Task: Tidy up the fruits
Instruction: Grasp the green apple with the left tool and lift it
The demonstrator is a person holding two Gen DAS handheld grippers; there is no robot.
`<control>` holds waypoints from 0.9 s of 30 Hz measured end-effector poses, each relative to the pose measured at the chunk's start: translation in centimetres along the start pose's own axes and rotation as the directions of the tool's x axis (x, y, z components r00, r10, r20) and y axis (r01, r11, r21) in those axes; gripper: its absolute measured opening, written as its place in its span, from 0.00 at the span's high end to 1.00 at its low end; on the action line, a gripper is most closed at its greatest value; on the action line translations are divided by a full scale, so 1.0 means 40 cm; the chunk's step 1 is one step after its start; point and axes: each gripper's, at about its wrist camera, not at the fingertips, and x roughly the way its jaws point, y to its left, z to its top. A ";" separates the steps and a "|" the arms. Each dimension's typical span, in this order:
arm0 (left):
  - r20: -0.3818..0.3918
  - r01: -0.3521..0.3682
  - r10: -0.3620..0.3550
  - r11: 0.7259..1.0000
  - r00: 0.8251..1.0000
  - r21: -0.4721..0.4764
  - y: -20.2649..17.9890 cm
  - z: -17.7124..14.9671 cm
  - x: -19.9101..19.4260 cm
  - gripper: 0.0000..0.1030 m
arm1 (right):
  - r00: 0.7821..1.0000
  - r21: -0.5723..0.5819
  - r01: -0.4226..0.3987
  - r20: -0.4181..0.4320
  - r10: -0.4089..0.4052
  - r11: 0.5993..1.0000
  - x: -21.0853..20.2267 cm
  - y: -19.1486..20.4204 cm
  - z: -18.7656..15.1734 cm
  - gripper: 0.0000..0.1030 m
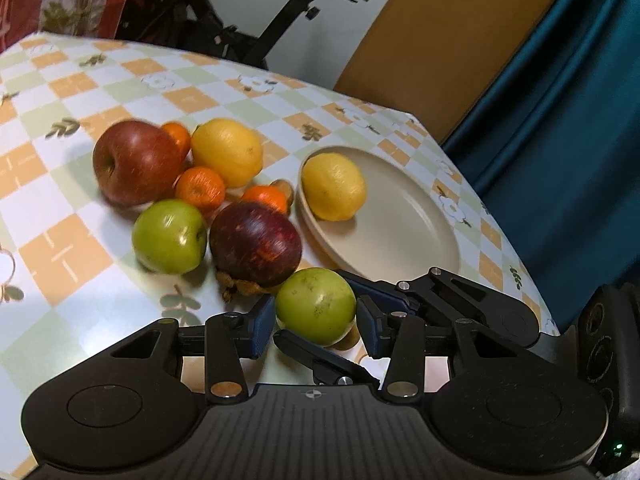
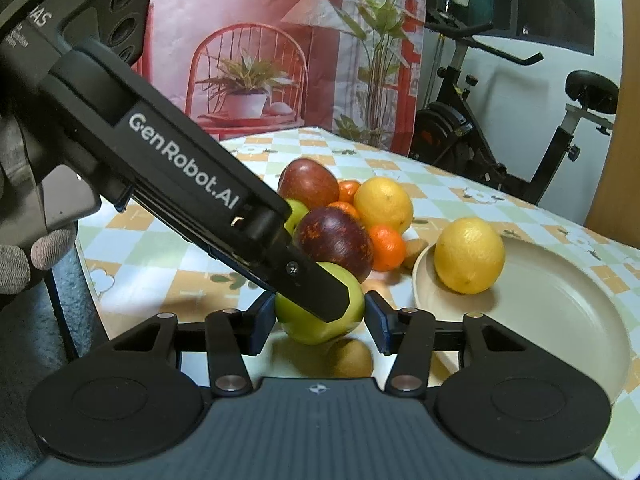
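Observation:
A green apple (image 1: 316, 306) (image 2: 320, 320) sits between the pads of both grippers near the table's front. My left gripper (image 1: 316, 326) is shut on its sides. My right gripper (image 2: 320, 330) is shut on the same apple, crossing the left one. A left finger (image 2: 316, 292) lies over the apple in the right wrist view. Right fingers (image 1: 376, 292) show beside it in the left wrist view. A beige plate (image 1: 408, 232) (image 2: 560, 320) holds one lemon (image 1: 334, 186) (image 2: 470, 256).
A pile sits left of the plate: a red apple (image 1: 136, 162), a lemon (image 1: 228, 156), a second green apple (image 1: 170, 236), a dark red fruit (image 1: 256, 244) and three mandarins (image 1: 200, 190). The table edge (image 1: 532, 280) runs beside the plate. A gloved hand (image 2: 16, 264) is at the left.

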 end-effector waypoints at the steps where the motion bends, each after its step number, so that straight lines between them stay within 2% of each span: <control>1: 0.003 -0.002 0.002 1.000 1.000 0.015 -0.008 0.004 -0.002 0.54 | 1.000 0.000 0.003 0.007 -0.003 1.000 -0.004 -0.002 0.001 0.50; 8: 0.021 0.001 -0.003 0.994 1.000 0.106 -0.067 0.049 0.008 0.54 | 0.997 0.045 0.047 0.060 -0.050 0.998 -0.039 -0.026 0.012 0.50; 13: 0.004 0.009 -0.010 0.988 1.000 0.156 -0.109 0.089 0.045 0.54 | 0.992 0.112 0.091 0.081 -0.100 0.990 -0.061 -0.067 0.018 0.50; 18: -0.020 0.011 -0.007 0.981 1.000 0.196 -0.149 0.116 0.102 0.54 | 0.988 0.212 0.123 0.066 -0.139 0.970 -0.065 -0.120 0.015 0.50; 27: -0.045 -0.010 0.019 0.982 0.999 0.189 -0.135 0.129 0.158 0.54 | 0.990 0.337 0.134 0.006 -0.144 0.932 -0.041 -0.190 0.008 0.50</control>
